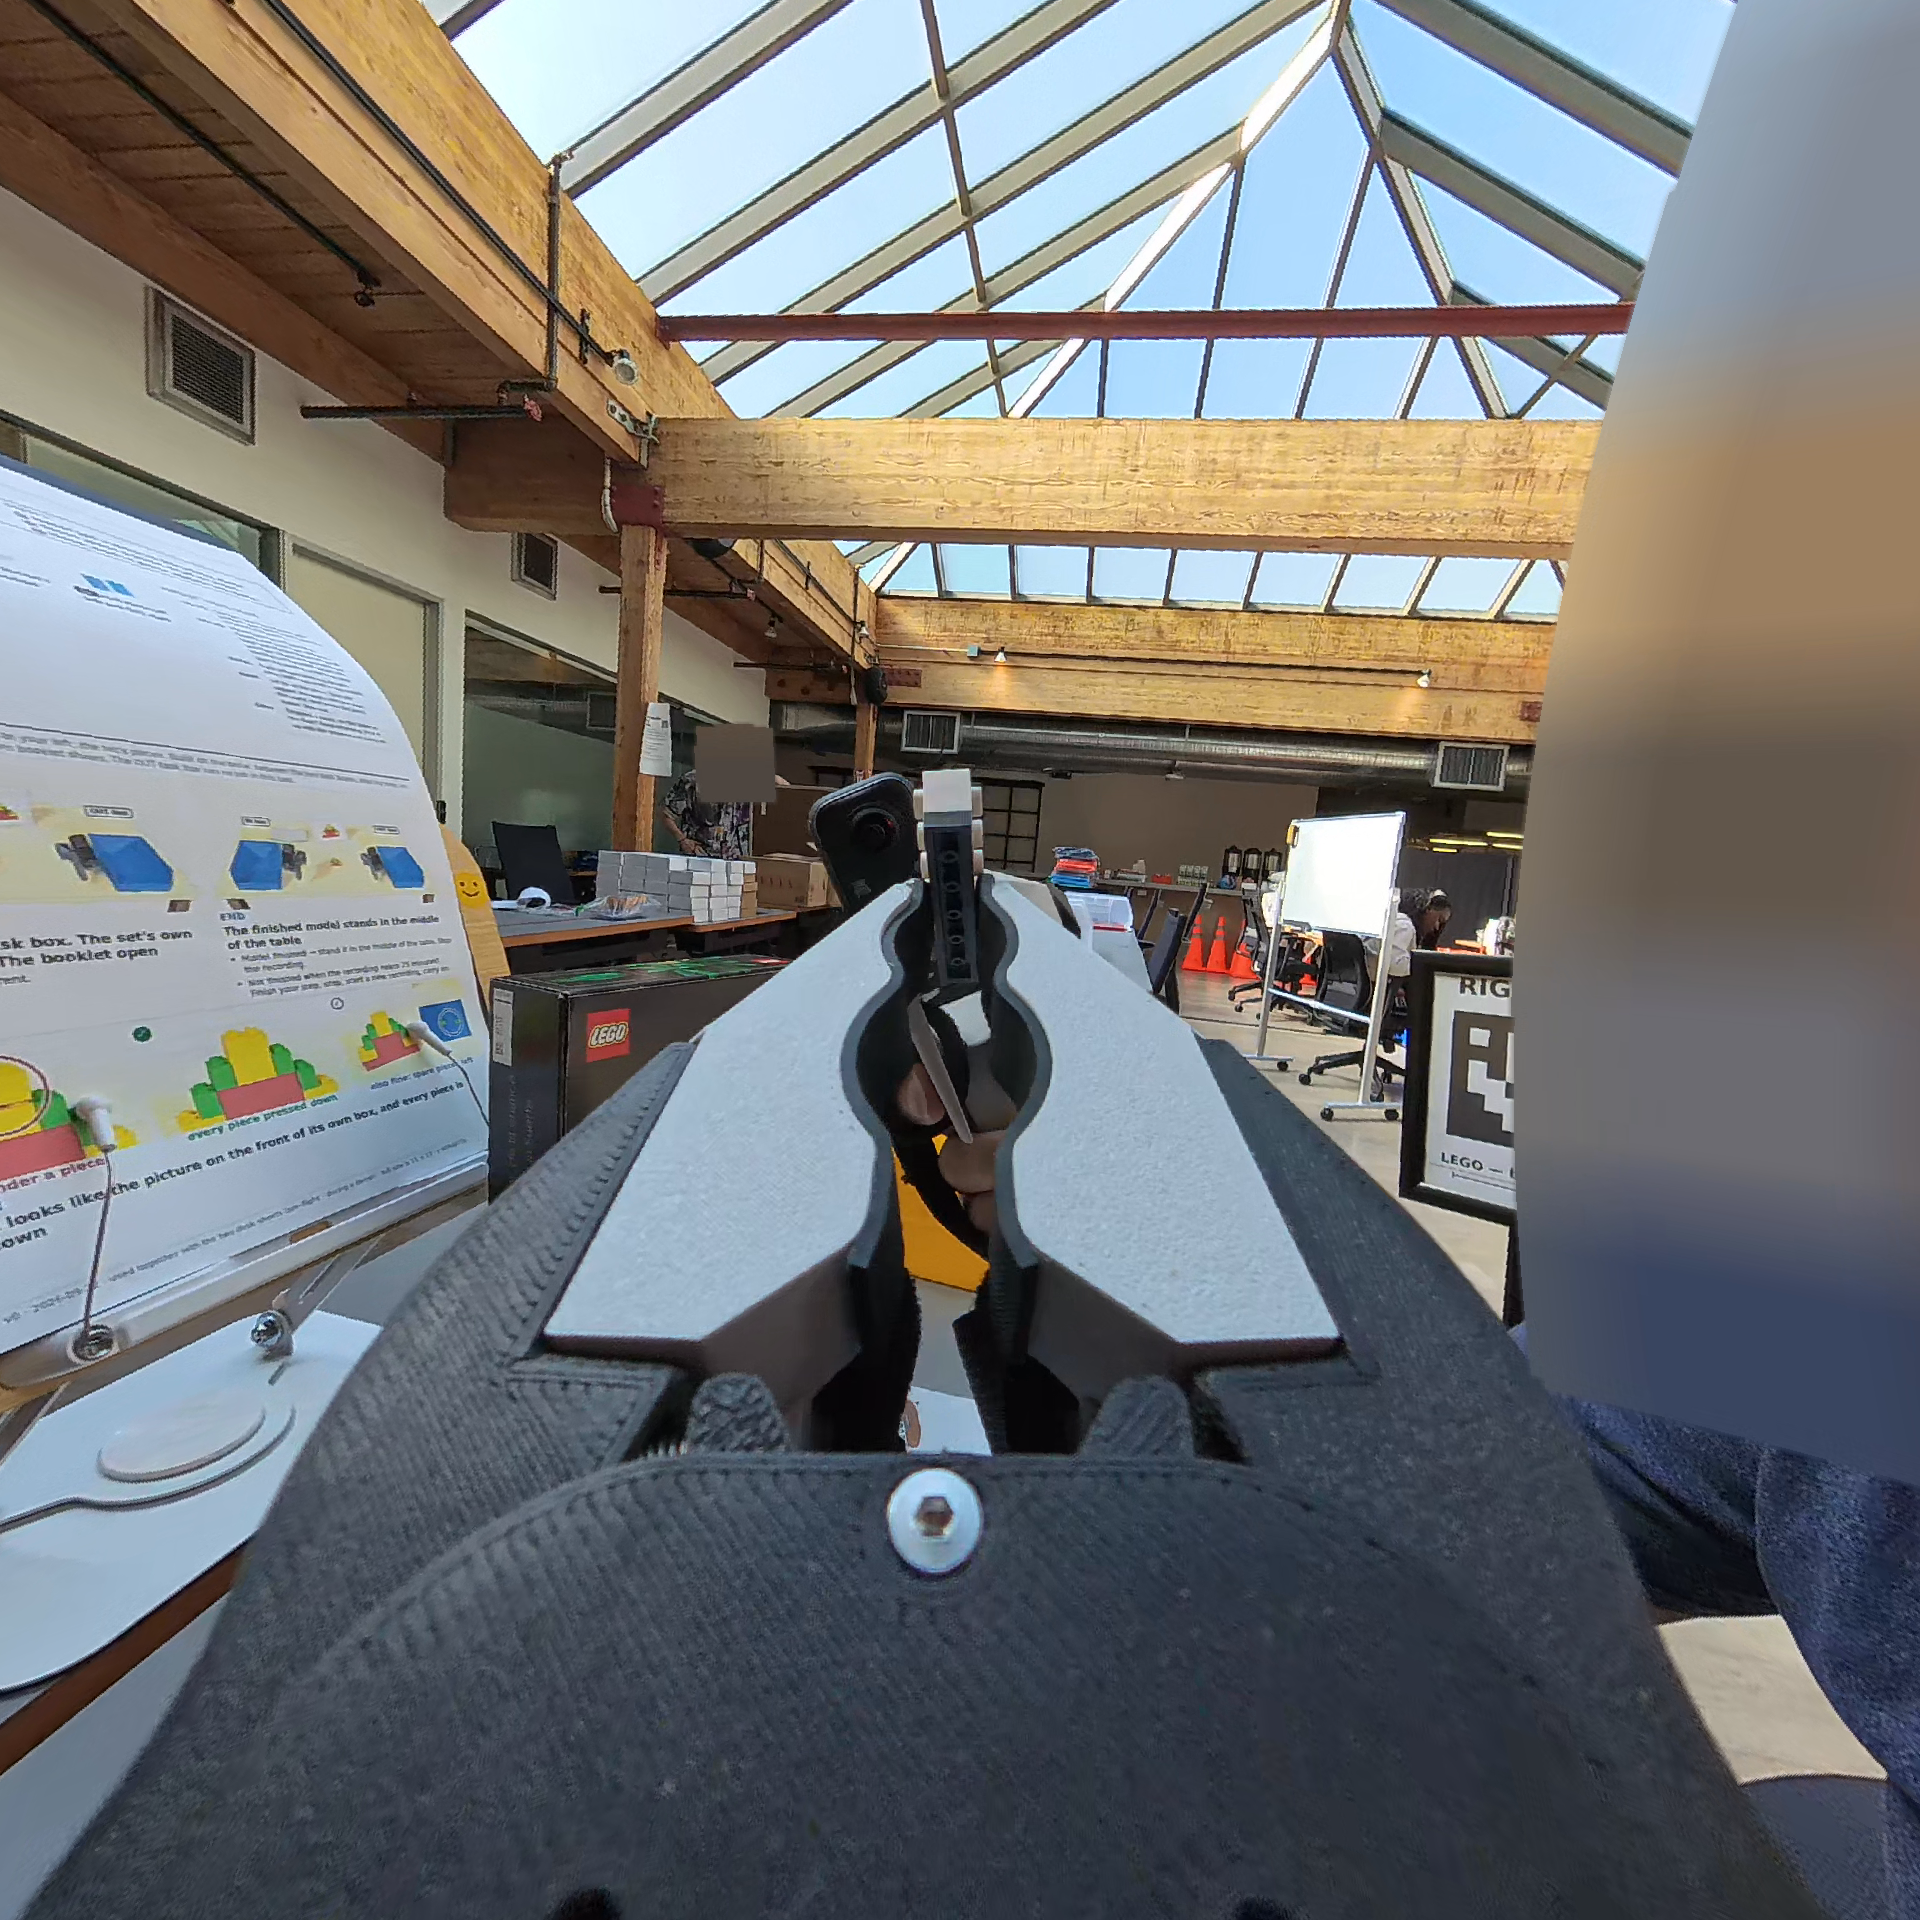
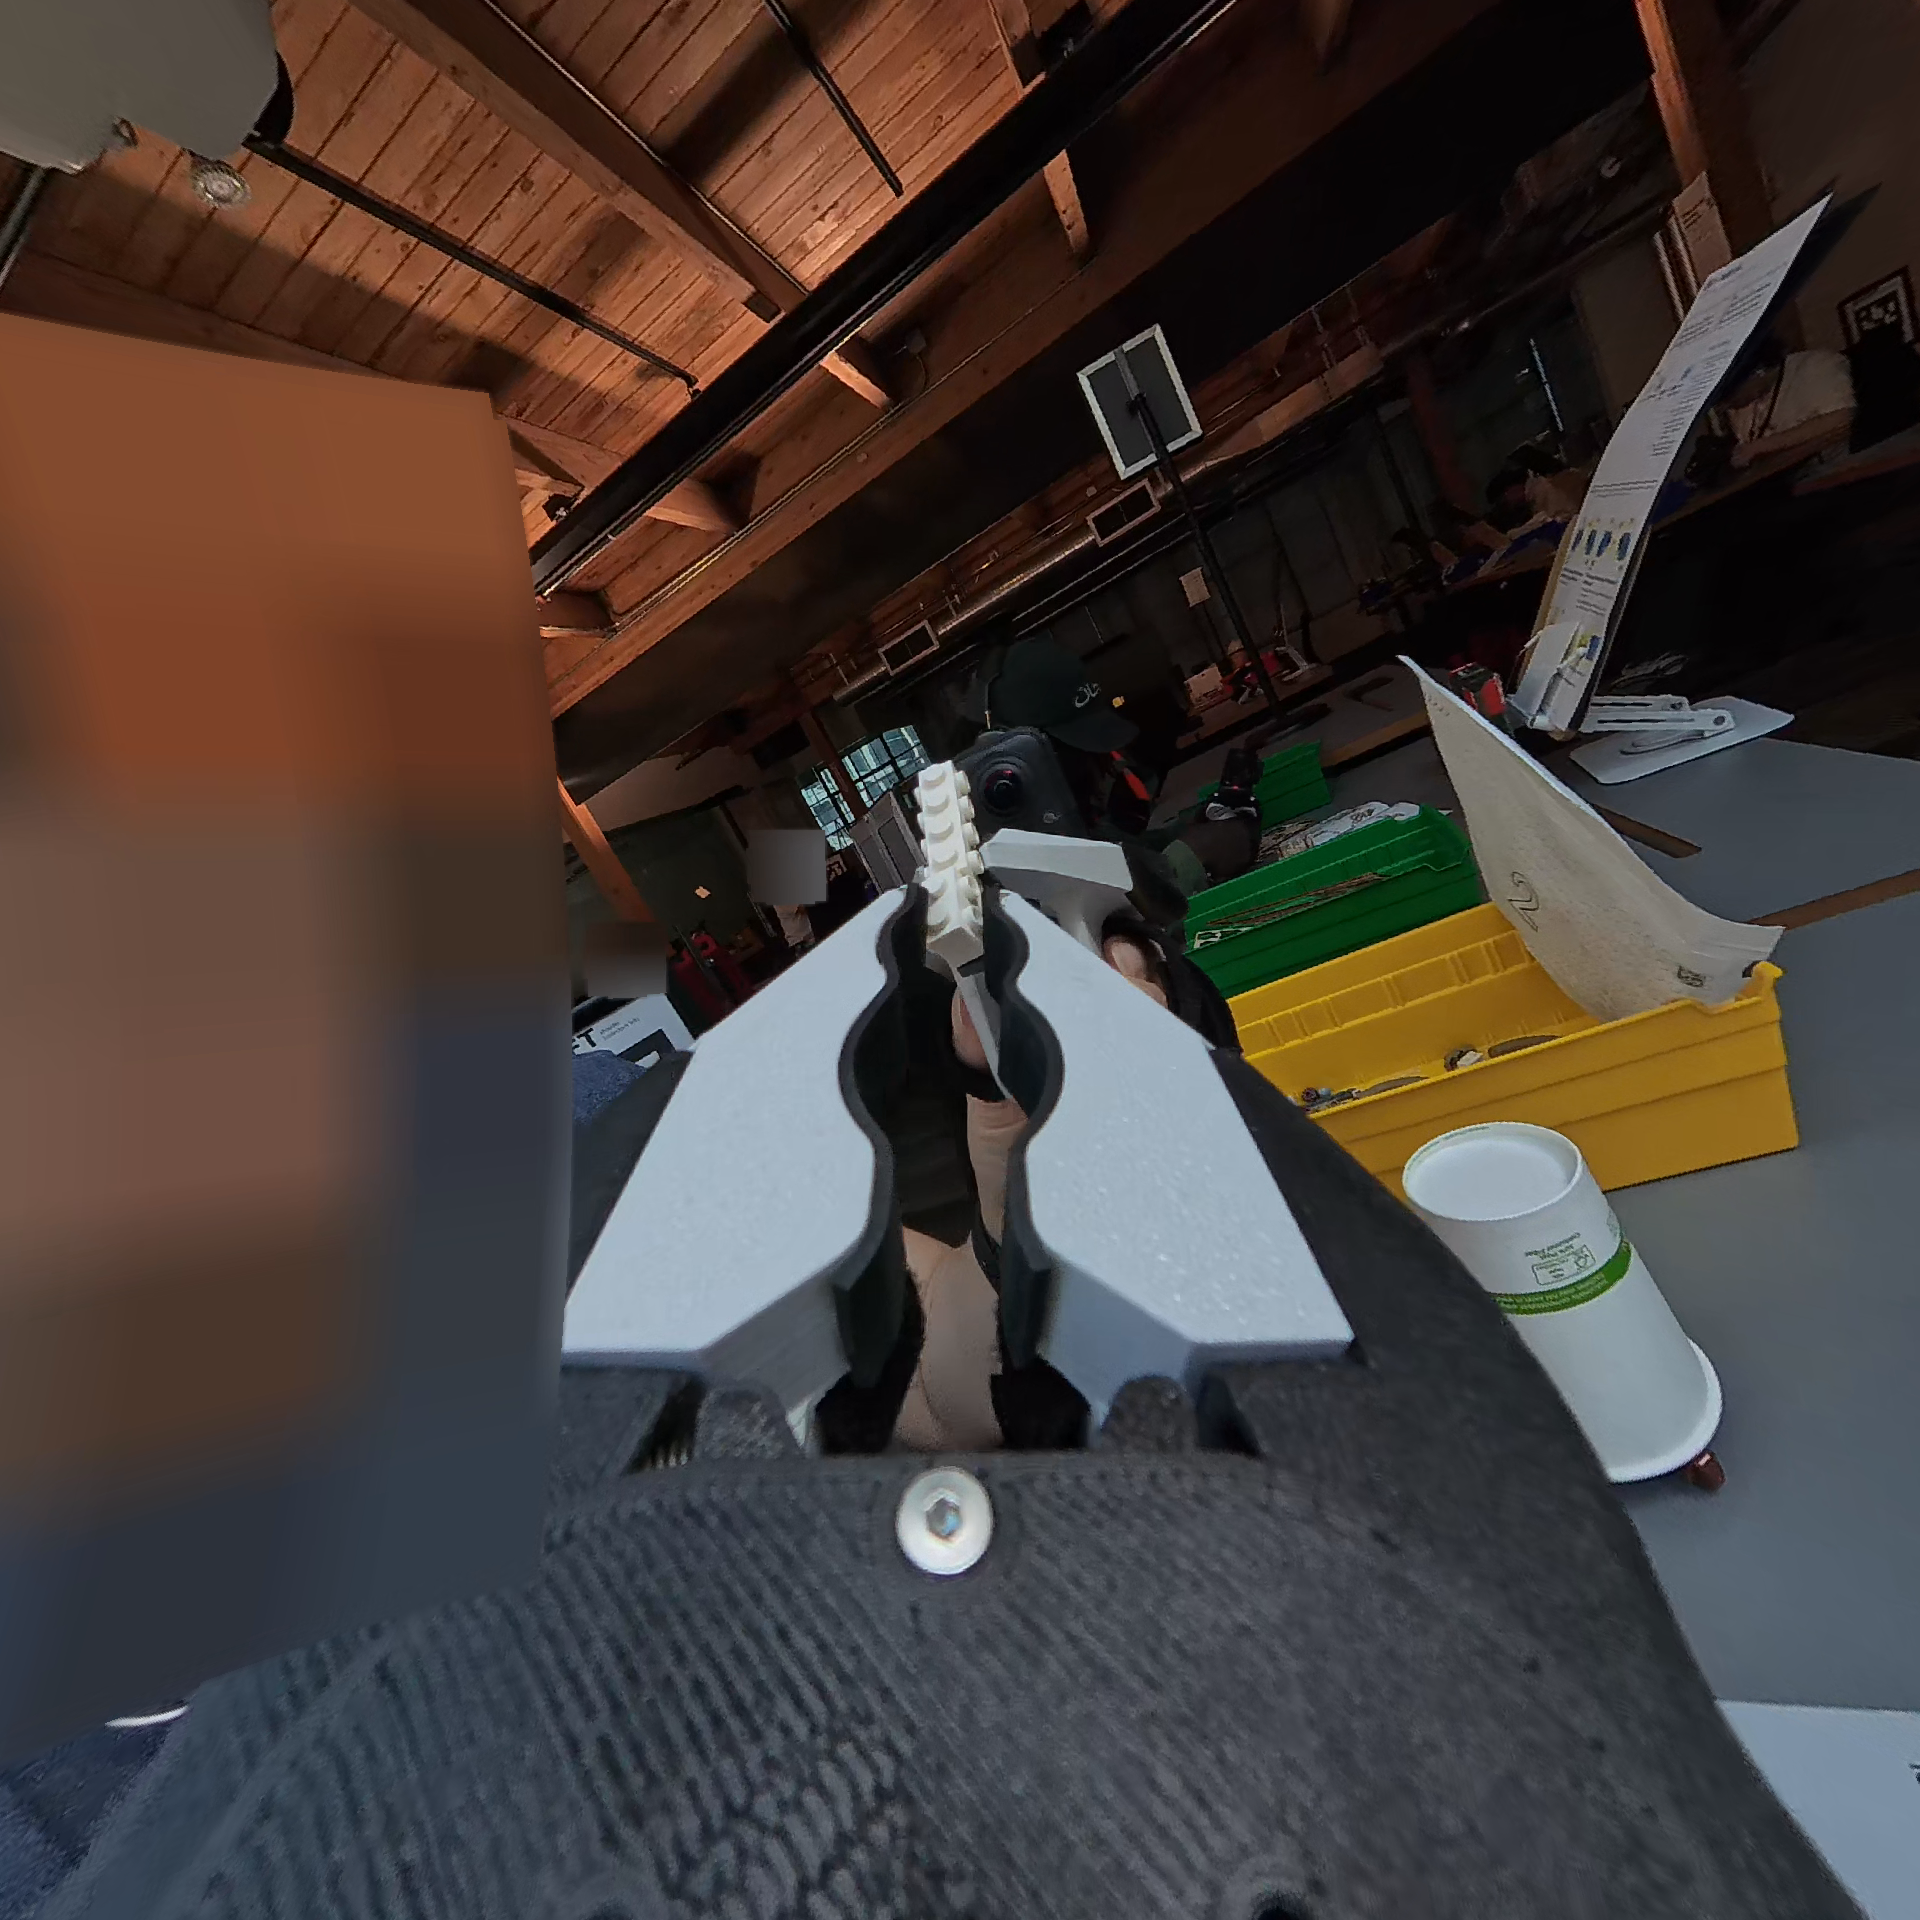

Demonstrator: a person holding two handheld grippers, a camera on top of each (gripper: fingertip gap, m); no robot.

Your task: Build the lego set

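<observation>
Both grippers are raised off the table and face each other, each closed on one shared lego assembly. In the left wrist view, the left gripper is pinched on a black holed plate capped by a white brick. In the right wrist view, the right gripper is clamped on the assembly's white studded plate. Behind them, an instruction sheet is propped on a stand beside a black lego box. A yellow bin, a green bin and an upturned paper cup are seen on the grey table.
</observation>
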